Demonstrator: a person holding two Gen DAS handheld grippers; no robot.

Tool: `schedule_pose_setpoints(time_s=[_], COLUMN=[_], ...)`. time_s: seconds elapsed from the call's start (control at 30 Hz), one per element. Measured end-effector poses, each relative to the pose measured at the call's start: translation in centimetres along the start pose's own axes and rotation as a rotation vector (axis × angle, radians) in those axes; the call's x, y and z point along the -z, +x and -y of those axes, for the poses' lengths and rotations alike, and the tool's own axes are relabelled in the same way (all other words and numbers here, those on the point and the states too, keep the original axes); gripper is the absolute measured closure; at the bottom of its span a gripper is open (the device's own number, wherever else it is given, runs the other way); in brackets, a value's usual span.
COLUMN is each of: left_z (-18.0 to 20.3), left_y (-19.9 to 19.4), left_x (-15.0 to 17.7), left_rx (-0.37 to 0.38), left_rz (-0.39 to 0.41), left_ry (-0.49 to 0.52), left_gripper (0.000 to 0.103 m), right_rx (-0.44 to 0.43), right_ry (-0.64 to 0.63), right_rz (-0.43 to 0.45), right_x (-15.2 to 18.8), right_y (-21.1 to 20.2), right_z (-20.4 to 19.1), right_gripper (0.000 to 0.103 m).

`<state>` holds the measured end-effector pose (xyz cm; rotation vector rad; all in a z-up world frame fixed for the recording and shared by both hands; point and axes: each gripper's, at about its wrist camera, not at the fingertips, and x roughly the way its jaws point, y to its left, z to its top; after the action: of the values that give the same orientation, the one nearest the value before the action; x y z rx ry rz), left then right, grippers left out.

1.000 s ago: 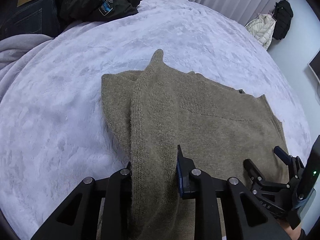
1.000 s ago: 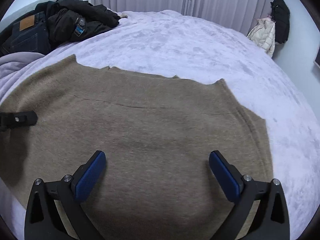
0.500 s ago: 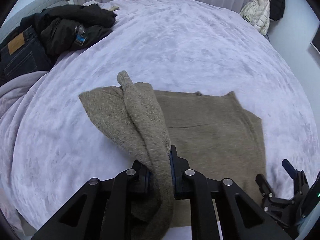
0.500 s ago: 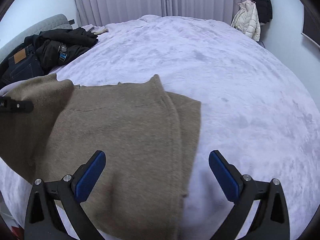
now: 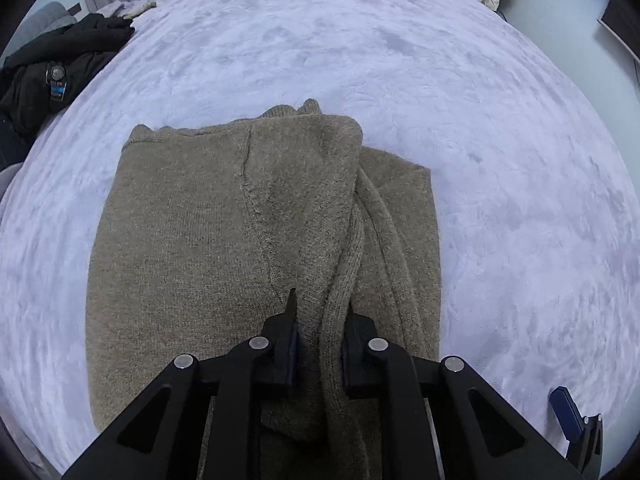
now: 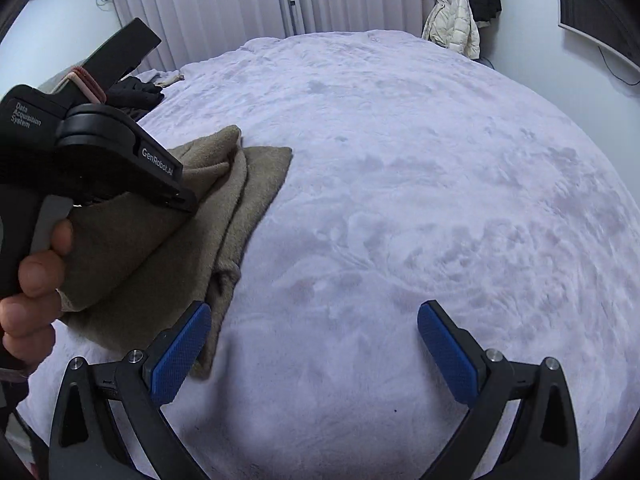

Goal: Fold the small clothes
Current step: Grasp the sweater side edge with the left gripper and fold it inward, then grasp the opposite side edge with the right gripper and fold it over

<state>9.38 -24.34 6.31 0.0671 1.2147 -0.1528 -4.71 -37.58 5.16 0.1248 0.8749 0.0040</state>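
So the whole thing happens on a big bed (image 5: 480, 128) with a fuzzy pale lilac cover, pleated curtains (image 6: 224, 12) along the far wall, a cream puffer jacket (image 6: 452, 20) hanging next to a dark coat in the far right corner. A heap of black clothes (image 5: 60, 64) sits at the far left of the bed.

The olive knit sweater (image 5: 192, 248) lies at the near side, now folded over itself, with the doubled layers bunched along its right edge.

The left gripper (image 5: 320, 344) has a ribbed fold of the knit between its pads, and the jaws are easing open on it. The right gripper (image 6: 312, 352) is spread wide over bare cover, nothing in it, with the sweater's edge just beside its left pad. You can see the person's hand (image 6: 28, 276) on the left tool's handle.

Compared with a second ago: the sweater was spread flat then, with just the sleeve lifted. The left side has since been carried across to the right, and the right gripper has slid off the garment.
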Motion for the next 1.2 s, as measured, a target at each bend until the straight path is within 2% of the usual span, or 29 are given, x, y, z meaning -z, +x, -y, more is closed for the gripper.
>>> schedule_pose_setpoints(time_s=[0.07,0.1,0.17,0.23,0.33,0.37,0.4,0.5,0.53,0.6,0.67,0.77,0.87,0.9,0.97,1.0,1.03,1.1,1.2], left_z=[0.4,0.3,-0.3,-0.9,-4.1,-5.3,-6.5,-10.5,-11.9,-13.8,-14.9,-15.3,-15.4,-15.5,-15.7,-15.8,-15.8,-15.4,-13.9], left_y=[-0.8,-1.3,-3.8,-6.5,-10.7,-11.6,-12.1,-11.0,-9.9,-7.7,-5.8,-3.8,-2.9,-2.8,-2.4,-2.1,-1.9,-2.9,-5.4], left_x=[0.1,0.1,0.3,0.4,1.3,1.7,2.0,3.1,3.7,4.7,5.5,6.3,7.0,6.9,6.9,6.9,6.8,6.6,6.4], left_rx=[0.112,0.164,0.203,0.211,0.250,0.235,0.186,-0.069,-0.127,-0.162,-0.145,-0.086,-0.026,-0.011,0.012,0.015,0.015,0.034,0.085], left_rz=[-0.025,-0.043,0.013,0.063,0.170,0.209,0.243,0.304,0.289,0.230,0.182,0.154,0.145,0.143,0.130,0.122,0.111,0.113,0.156], left_ry=[0.032,0.029,0.006,0.049,0.065,0.063,0.061,0.023,0.002,-0.027,-0.043,-0.091,-0.128,-0.131,-0.147,-0.156,-0.159,-0.146,-0.080], left_gripper=[0.012,0.005,0.005,0.005,0.005,0.005,0.005,0.004,0.004,0.004,0.005,0.004,0.004,0.004,0.001,0.001,0.001,0.001,0.001], right_rx=[-0.011,-0.016,-0.023,-0.043,-0.091,-0.111,-0.146,-0.301,-0.344,-0.418,-0.483,-0.539,-0.713,-0.729,-0.651,-0.631,-0.623,-0.533,-0.483], right_ry=[0.016,0.024,0.032,0.041,0.053,0.056,0.060,0.094,0.104,0.105,0.129,0.242,0.348,0.364,0.344,0.327,0.304,0.212,0.099], right_rz=[-0.015,-0.016,-0.004,0.012,0.037,0.045,0.050,0.047,0.044,0.038,0.006,-0.097,-0.204,-0.230,-0.264,-0.270,-0.277,-0.271,-0.147], right_x=[0.6,0.7,0.6,0.5,0.2,0.1,-0.1,-1.1,-1.5,-2.2,-3.4,-5.3,-6.1,-6.2,-6.3,-6.3,-6.5,-7.5,-8.6], right_y=[0.2,0.2,-0.3,-1.0,-2.2,-2.5,-2.7,-2.8,-2.6,-2.3,-0.9,2.6,5.9,6.8,8.2,8.5,8.9,8.6,4.7], right_z=[0.4,0.6,0.8,0.8,0.6,0.3,0.0,-1.0,-1.5,-3.2,-4.2,-4.4,-4.5,-4.7,-5.4,-5.8,-6.3,-7.3,-7.6], right_gripper=[0.000,0.000,0.000,0.000,0.000,0.000,0.000,0.000,0.000,0.000,0.000,0.000,0.005,0.007,0.015,0.030,0.054,0.075,0.079])
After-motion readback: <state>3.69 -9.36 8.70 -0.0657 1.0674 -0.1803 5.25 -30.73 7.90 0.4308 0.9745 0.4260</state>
